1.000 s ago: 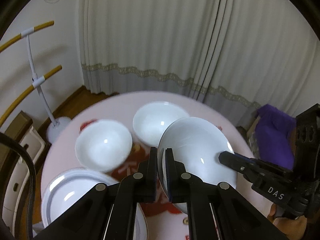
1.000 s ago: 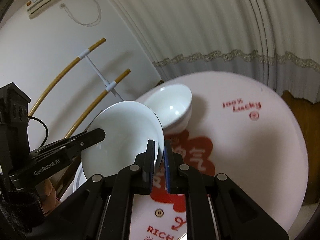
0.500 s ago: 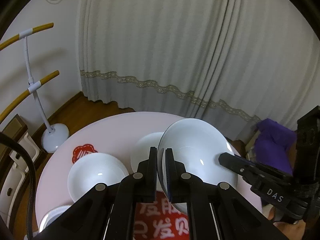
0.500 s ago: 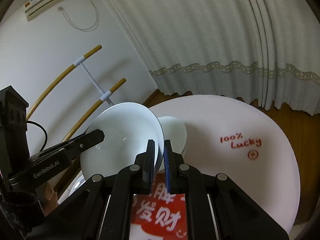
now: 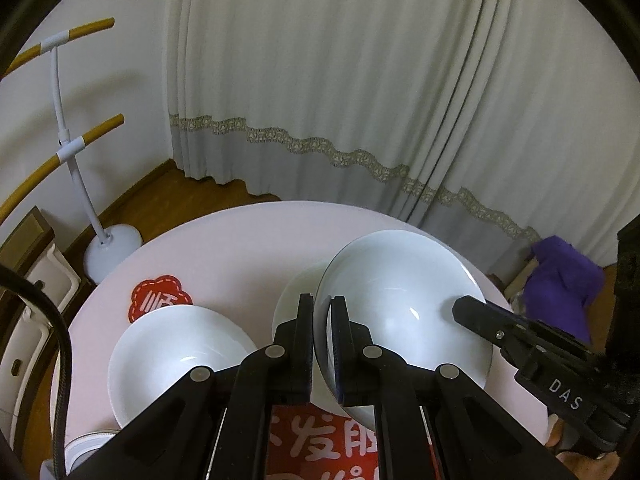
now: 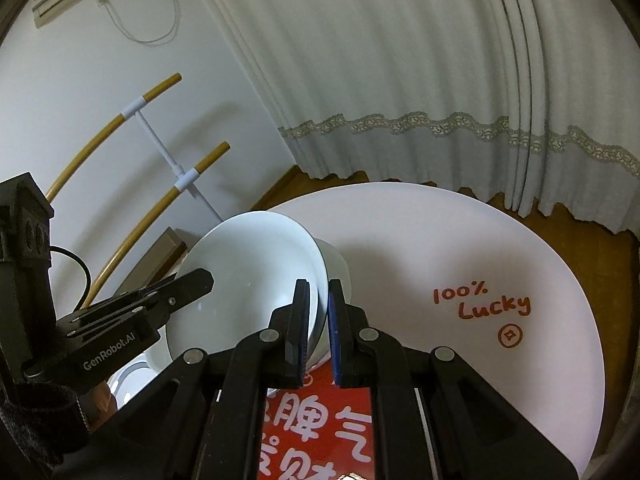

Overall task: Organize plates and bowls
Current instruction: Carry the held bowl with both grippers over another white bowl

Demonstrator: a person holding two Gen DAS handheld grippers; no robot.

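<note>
While both grippers pinch opposite edges of the same white bowl (image 5: 400,304), it hangs tilted above the pink round table (image 5: 240,248), so no flat landing here. The left gripper (image 5: 322,312) is clamped on its left rim, the right gripper (image 6: 318,300) on the other rim. It's plain glossy white, deep, its opening tipped toward the left camera. Right behind and under it sits a second bowl (image 5: 296,296), and a third bowl (image 5: 176,352) rests further left.
</note>
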